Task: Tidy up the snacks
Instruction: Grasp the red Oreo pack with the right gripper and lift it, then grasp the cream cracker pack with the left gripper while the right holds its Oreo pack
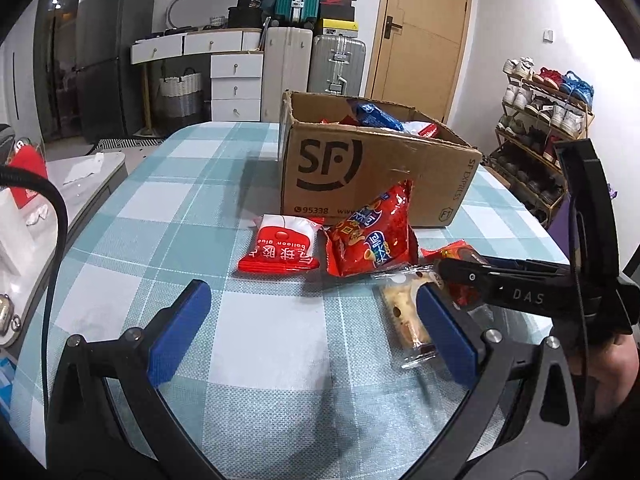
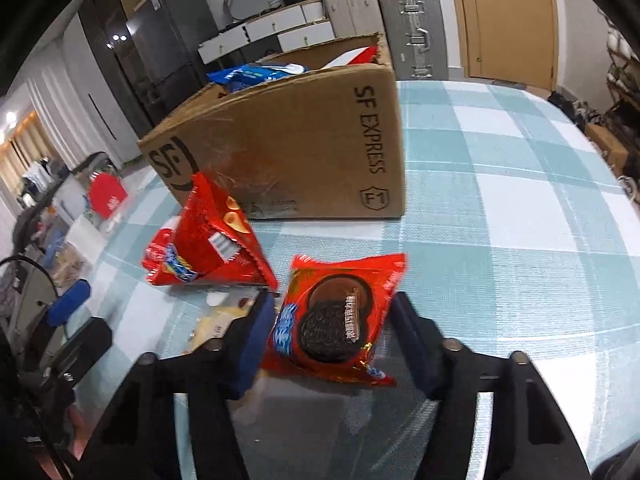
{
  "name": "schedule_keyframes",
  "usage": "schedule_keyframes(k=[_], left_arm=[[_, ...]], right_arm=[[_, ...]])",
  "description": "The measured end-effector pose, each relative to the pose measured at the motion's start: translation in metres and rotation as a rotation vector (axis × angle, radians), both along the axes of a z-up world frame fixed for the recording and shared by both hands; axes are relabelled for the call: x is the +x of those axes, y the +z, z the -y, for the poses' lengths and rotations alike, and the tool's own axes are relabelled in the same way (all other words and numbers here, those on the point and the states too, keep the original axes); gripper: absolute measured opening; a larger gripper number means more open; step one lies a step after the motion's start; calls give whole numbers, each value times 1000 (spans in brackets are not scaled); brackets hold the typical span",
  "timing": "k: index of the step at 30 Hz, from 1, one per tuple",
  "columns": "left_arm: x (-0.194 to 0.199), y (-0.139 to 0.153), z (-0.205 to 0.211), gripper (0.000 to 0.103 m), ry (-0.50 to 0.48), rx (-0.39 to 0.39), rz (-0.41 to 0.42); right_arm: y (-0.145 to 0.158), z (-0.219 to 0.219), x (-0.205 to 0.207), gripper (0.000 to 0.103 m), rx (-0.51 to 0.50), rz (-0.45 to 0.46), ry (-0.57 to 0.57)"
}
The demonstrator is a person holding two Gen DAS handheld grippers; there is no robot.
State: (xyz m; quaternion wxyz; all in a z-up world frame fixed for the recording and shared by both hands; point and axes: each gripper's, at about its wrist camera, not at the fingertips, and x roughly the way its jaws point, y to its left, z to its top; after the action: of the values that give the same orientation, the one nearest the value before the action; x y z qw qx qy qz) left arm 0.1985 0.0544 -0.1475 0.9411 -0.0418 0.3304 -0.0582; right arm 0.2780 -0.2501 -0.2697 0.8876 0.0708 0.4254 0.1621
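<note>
Since the cardboard box (image 1: pixel 360 168) already holds several packets, I judge the sorting partly done: four snacks remain on the counter (image 2: pixel 500 220). My right tool (image 2: pixel 332 332), angled down, straddles the red cookie packet (image 2: pixel 336 320), pads half-closed and seemingly not yet pressing. My left tool (image 1: pixel 312 332) hangs wide open and empty.

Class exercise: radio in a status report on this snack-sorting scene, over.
Left gripper open, empty. Right gripper straddling cookie packet, grip unconfirmed. Cardboard box ahead, part filled. Red chip bag beside packet, path clear.
</note>
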Motion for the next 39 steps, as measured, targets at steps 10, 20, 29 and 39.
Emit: schedule_keyframes(k=[10,20,29,39], left_arm=[[4,-4,-1,102,15,-4,-22],[6,-3,17,102,-55,27,-30],[37,-12,57,102,-145,-17,-190],[74,-33,99,102,-87,74,-329]], right_arm=[[1,9,-11,45,8,42,1],[11,32,-32,45,96,120,-10],[24,46,-48,45,173,206,-37],[25,62,-54,45,281,232,-38]])
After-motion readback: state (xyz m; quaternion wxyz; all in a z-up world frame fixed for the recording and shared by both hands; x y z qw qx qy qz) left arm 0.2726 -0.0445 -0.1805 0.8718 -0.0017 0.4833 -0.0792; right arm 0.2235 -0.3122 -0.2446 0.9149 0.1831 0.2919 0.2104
